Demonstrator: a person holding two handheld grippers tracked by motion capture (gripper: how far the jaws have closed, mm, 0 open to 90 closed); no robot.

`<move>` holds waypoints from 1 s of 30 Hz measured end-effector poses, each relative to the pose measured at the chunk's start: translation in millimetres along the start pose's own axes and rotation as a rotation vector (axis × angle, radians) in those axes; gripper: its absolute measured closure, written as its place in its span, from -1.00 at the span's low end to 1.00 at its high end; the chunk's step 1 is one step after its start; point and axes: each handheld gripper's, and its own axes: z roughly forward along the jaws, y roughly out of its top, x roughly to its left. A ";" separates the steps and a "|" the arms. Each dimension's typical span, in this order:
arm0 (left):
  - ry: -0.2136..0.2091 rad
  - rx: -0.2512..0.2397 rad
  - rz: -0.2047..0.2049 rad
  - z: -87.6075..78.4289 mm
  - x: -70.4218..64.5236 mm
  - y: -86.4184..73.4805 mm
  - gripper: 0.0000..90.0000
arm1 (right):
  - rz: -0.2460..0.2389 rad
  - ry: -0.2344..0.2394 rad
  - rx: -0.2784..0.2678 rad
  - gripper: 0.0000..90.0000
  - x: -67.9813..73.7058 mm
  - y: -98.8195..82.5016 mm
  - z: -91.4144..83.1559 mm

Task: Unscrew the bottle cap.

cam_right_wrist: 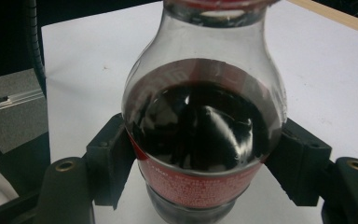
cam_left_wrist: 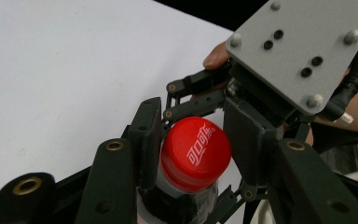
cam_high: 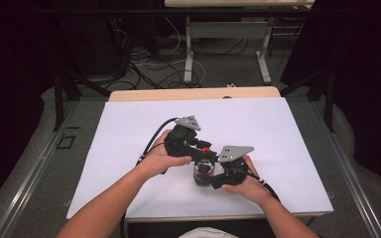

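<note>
Left gripper: jaws clamped around the red cap of a cola bottle. In the left gripper view the cap sits between the two black pads, the left pad touching its side; contact on the right pad cannot be told for certain.

Bottle: upright on the white table, between both grippers, part-filled with dark liquid, red label low on its body.

Right gripper: jaws clenched on the bottle's body. In the right gripper view both pads press its sides just above the label band.
</note>
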 end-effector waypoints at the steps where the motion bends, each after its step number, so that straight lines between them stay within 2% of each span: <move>1: 0.001 0.015 0.005 -0.3 0.2 0.3 0.29 | 0.001 0.010 0.005 -0.34 0.2 0.0 0.1; 5: 0.011 0.022 0.004 -0.1 -0.7 0.6 0.31 | 0.000 0.002 0.004 -0.34 0.8 -0.5 1.4; 6: 0.026 0.008 0.000 1.2 -1.8 0.2 0.31 | 0.001 0.002 0.007 -0.34 0.7 -0.5 1.4; 8: 0.031 0.021 -0.009 0.5 -4.2 0.8 0.32 | 0.003 -0.001 0.007 -0.34 0.7 -0.6 1.6; 10: 0.039 0.019 0.004 0.8 -4.8 1.0 0.33 | 0.001 0.000 0.008 -0.34 0.7 -0.6 1.5; 12: 0.064 0.027 0.000 0.5 -7.9 1.1 0.34 | 0.002 -0.003 0.008 -0.34 1.1 -0.7 1.5; 13: 0.086 0.012 -0.014 1.7 -10.3 0.6 0.34 | 0.004 -0.004 0.018 -0.34 1.2 -0.3 1.1; 14: 0.100 0.006 -0.007 2.2 -11.1 0.6 0.34 | 0.006 -0.007 0.017 -0.34 1.3 -0.3 1.3; 15: 0.100 0.025 -0.010 0.7 -12.0 1.1 0.34 | 0.008 -0.008 0.020 -0.34 1.3 0.0 1.3; 16: 0.112 0.021 -0.017 0.9 -13.5 1.1 0.34 | 0.010 -0.018 0.009 -0.34 1.7 -0.1 2.1; 18: 0.148 -0.001 -0.040 2.6 -17.0 0.3 0.34 | 0.013 -0.023 0.009 -0.34 1.8 0.1 1.9; 19: 0.155 0.007 -0.043 1.9 -18.0 0.6 0.34 | 0.018 -0.034 0.008 -0.34 2.0 0.2 2.0; 22: 0.206 -0.014 -0.061 4.4 -22.4 -0.5 0.35 | 0.017 -0.051 0.005 -0.34 1.5 0.2 2.5; 30: 0.360 -0.057 -0.120 9.8 -33.6 -3.9 0.35 | 0.038 -0.094 0.018 -0.34 1.5 0.0 4.4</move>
